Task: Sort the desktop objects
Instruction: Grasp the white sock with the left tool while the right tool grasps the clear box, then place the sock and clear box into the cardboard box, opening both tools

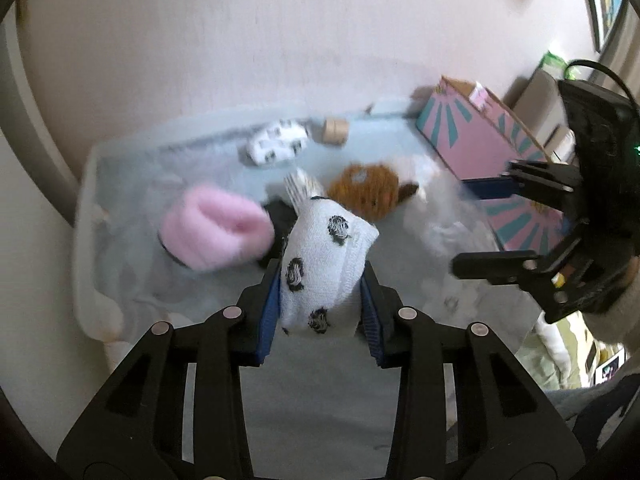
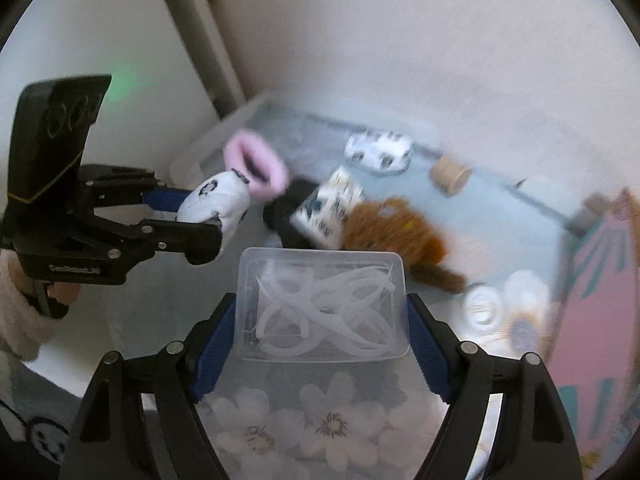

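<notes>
You're mid-pickup: left gripper (image 1: 320, 300) pinches the spotted sock (image 1: 324, 264), right gripper (image 2: 320, 320) clamps the clear plastic box (image 2: 322, 304); next, carry each to its place.

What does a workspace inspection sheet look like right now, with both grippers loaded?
Surface: pale blue cloth on the table, blurred.
Job's things: white sock with black swirls in the left gripper; clear plastic box of white loops in the right gripper.
Clutter: pink fluffy sock, brown plush toy, rolled patterned sock pair, cardboard roll, pink and teal box.
Grippers: left gripper shut on the sock; right gripper shut on the box, pads on both side walls.
Cables: black cable looping above the right gripper.
Surroundings: plain wall, framed picture at upper right.
</notes>
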`<action>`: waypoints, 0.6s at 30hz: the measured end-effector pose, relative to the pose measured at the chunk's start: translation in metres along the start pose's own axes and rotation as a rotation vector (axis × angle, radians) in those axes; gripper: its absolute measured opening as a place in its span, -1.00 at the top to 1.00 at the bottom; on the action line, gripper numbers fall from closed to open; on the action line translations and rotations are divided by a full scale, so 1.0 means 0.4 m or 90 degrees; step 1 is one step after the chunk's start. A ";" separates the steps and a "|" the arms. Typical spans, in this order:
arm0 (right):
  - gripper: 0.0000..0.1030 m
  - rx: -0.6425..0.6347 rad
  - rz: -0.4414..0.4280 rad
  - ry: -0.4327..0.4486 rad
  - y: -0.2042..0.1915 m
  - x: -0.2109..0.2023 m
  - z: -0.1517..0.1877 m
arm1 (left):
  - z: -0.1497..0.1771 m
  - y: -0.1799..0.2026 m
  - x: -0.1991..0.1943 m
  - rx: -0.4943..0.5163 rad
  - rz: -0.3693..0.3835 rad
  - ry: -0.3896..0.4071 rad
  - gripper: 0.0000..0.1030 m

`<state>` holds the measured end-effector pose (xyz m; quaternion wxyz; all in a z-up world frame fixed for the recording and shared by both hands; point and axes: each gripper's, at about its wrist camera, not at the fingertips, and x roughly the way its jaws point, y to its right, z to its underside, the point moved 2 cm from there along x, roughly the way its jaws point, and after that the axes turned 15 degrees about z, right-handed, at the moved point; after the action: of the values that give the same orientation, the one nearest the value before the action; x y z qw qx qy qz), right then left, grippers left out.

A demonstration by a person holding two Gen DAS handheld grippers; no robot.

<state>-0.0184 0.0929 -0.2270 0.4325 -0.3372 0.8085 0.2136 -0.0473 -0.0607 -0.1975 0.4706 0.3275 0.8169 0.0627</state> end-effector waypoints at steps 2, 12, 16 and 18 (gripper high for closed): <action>-0.50 0.014 0.010 0.013 0.019 -0.054 -0.010 | -0.041 0.023 -0.032 0.003 -0.016 0.012 0.35; -0.50 0.088 0.091 0.079 0.194 -0.272 -0.056 | -0.257 0.186 -0.104 0.059 -0.028 0.074 0.35; -0.50 0.115 0.120 0.091 0.280 -0.324 -0.031 | -0.332 0.263 -0.082 0.078 -0.007 0.095 0.35; -0.50 0.125 0.134 0.090 0.316 -0.343 -0.015 | -0.365 0.304 -0.059 0.089 0.008 0.100 0.35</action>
<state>-0.0592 0.2247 -0.1014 0.3806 -0.2210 0.8847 0.1538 -0.0997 0.0499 -0.0504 0.3807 0.3587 0.8516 0.0344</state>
